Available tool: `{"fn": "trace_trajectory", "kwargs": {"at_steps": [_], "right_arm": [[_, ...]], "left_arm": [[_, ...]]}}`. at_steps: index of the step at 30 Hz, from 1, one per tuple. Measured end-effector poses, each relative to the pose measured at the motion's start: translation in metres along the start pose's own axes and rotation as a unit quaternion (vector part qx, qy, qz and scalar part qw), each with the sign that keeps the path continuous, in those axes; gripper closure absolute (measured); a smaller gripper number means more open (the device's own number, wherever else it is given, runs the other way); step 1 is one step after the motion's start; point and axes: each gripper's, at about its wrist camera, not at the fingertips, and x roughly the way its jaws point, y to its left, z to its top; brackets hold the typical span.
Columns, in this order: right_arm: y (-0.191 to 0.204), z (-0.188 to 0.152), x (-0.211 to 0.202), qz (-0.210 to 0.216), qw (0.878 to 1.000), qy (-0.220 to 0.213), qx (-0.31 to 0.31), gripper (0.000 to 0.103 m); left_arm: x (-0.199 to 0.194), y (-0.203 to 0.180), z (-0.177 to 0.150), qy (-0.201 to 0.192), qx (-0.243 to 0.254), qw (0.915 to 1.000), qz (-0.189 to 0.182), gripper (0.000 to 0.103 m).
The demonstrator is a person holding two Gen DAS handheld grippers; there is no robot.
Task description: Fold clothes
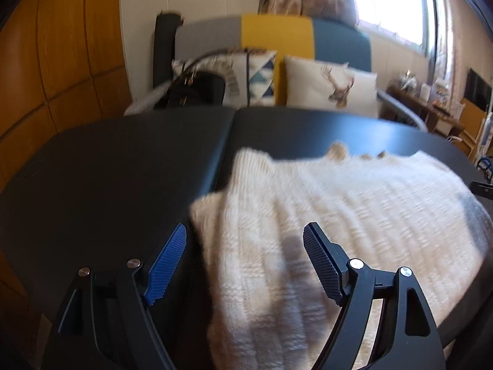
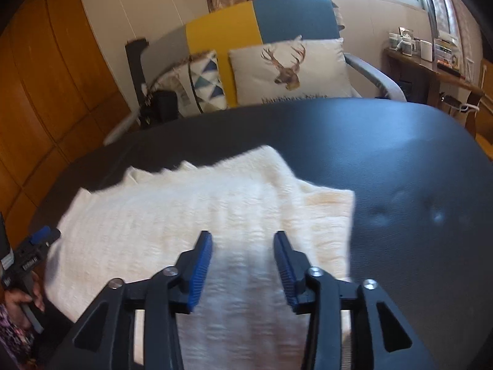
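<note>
- Cream knit sweater [image 1: 323,215] lies flat on the black table [image 1: 123,169], partly folded: one side already turned in over the body.
- Left gripper [image 1: 245,262]: jaws wide apart, holding nothing. The sweater's folded left edge runs between and just under the fingers; left pad sits over bare table, right pad over knit.
- Right gripper [image 2: 243,262]: jaws about half open, nothing pinched. Knit directly below and ahead of the tips; the sweater's right edge is just to the claw's right, bare table beyond.
- The person's hand [image 2: 21,305] on the left tool's handle shows at the far left of the right wrist view.
- Handling, my read: soft, thick, floppy and light. It will drape and sag, and layers can slide over each other. Not fragile, though loose knit could snag on the pads.
- Grab points: pinch through both layers at the near edge, one claw per side, and lift evenly so the fold doesn't slump.
</note>
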Motion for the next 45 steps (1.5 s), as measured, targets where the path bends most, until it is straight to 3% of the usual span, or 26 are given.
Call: {"fn": "trace_trajectory", "kwargs": {"at_steps": [2,5,7,10,15,20,25,28,32,35,38,41,43,44,45], "right_arm": [[-0.004,0.002,0.004,-0.036,0.999,0.023,-0.021,0.049],[-0.009,0.004,0.006,-0.085,0.995,0.036,-0.047,0.036],[-0.017,0.005,0.010,-0.092,0.993,0.049,-0.046,0.031],[-0.035,0.007,0.018,-0.045,0.996,0.071,-0.018,0.030],[-0.066,0.010,0.034,0.052,0.992,0.096,0.056,0.030],[-0.082,0.006,0.047,0.084,0.984,0.121,0.097,0.030],[-0.080,0.012,0.055,0.130,0.976,0.144,0.097,0.028],[-0.071,0.014,0.062,0.125,0.978,0.151,0.070,0.027],[-0.071,0.016,0.063,0.136,0.977,0.147,0.078,0.027],[-0.071,0.015,0.066,0.158,0.975,0.137,0.079,0.032],[-0.066,0.014,0.068,0.147,0.978,0.136,0.063,0.037],[-0.060,0.015,0.065,0.115,0.983,0.142,0.036,0.055],[-0.055,0.015,0.066,0.116,0.983,0.142,0.027,0.076],[-0.052,0.015,0.067,0.117,0.983,0.141,0.024,0.077],[-0.049,0.015,0.067,0.119,0.983,0.141,0.021,0.078]], "left_arm": [[0.010,0.001,0.001,0.028,-0.010,0.9995,0.011,0.019],[0.014,0.007,0.002,0.043,-0.034,0.9985,-0.007,0.017],[0.019,0.012,0.004,0.058,-0.041,0.9972,-0.022,0.017],[0.027,0.024,0.006,0.084,-0.068,0.9923,-0.061,0.015],[0.039,0.046,0.000,0.127,-0.140,0.9736,-0.128,0.014],[0.040,0.044,-0.002,0.130,-0.120,0.9744,-0.139,0.011],[0.046,0.046,0.005,0.136,-0.109,0.9729,-0.151,0.010],[0.050,0.045,0.008,0.139,-0.103,0.9725,-0.157,0.009],[0.053,0.045,0.013,0.141,-0.102,0.9713,-0.162,0.009],[0.054,0.043,0.016,0.136,-0.096,0.9732,-0.159,0.009],[0.054,0.035,0.016,0.124,-0.077,0.9790,-0.142,0.009],[0.051,0.032,0.017,0.112,-0.063,0.9822,-0.137,0.014],[0.046,0.031,0.019,0.103,-0.053,0.9837,-0.138,0.028],[0.043,0.028,0.021,0.097,-0.044,0.9844,-0.140,0.033],[0.042,0.026,0.023,0.092,-0.038,0.9843,-0.145,0.047]]}}
